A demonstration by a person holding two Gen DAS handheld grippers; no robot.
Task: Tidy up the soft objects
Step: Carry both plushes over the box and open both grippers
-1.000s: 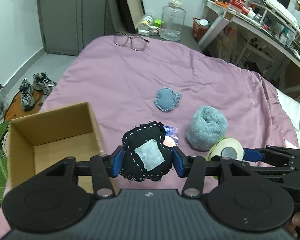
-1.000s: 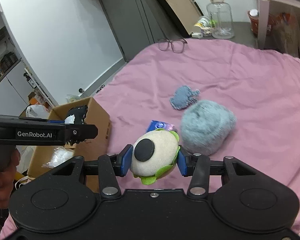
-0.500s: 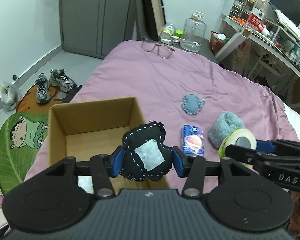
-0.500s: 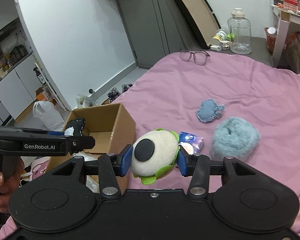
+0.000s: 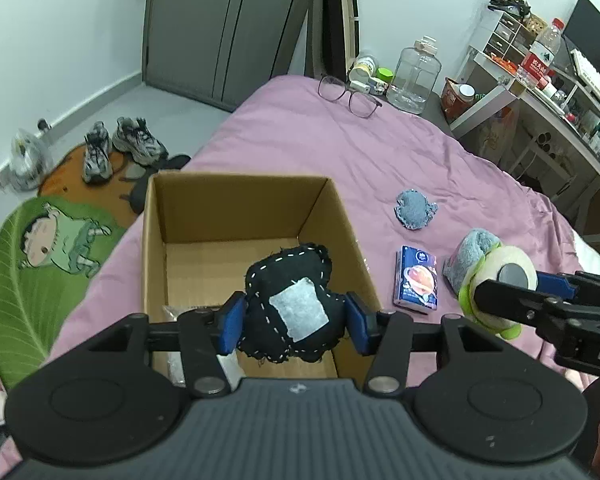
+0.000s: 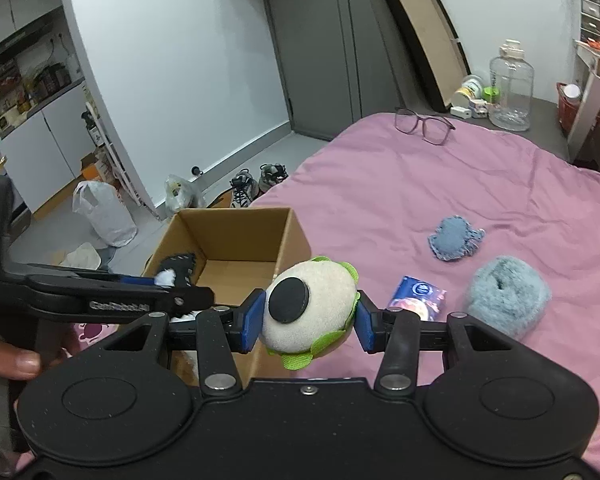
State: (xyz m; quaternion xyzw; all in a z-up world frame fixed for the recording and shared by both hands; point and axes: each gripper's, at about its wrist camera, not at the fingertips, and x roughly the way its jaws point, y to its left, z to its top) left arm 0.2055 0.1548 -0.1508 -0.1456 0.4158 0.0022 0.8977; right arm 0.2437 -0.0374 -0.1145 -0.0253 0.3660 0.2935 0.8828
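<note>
A: Entry, both wrist views. Left gripper [image 5: 293, 317] pinches the black stitched plush [image 5: 290, 300], blue pads pressed into its left and right flanks; right gripper [image 6: 308, 322] pinches the cream-and-green eye plush [image 6: 310, 306] the same way; neither pair of jaws is spread.

B: Where does each toy sit against the cardboard box [image 5: 236, 200]?

A: From the left wrist view the black plush hangs over the open top, inside the near right corner; bare floor of the box shows beyond it, and some clear wrapping lies in the near left corner. From the right wrist view the eye plush is outside the box, just beside its right wall and near the rim; the box lies to its left and a little farther off.

B: So which hand is nearer the drop?

A: Left, in my judgement; it is already above the opening, so letting go should suffice. The right has yet to cross the right wall leftward; the left gripper occupies that corner, so a collision is the risk if both go at once.

B: Long axis of the box?

A: It runs near to far from the left gripper; open room lies toward the far wall.

B: Remaining on the pink bedspread [image 6: 500, 184]?

A: Fuzzy blue-grey plush [image 6: 508, 300] at near right; small denim plush [image 6: 454, 238] farther off; a blue tissue packet [image 6: 420, 294] between box and fuzzy plush; glasses [image 6: 424, 124] at the far edge, well apart.
</note>
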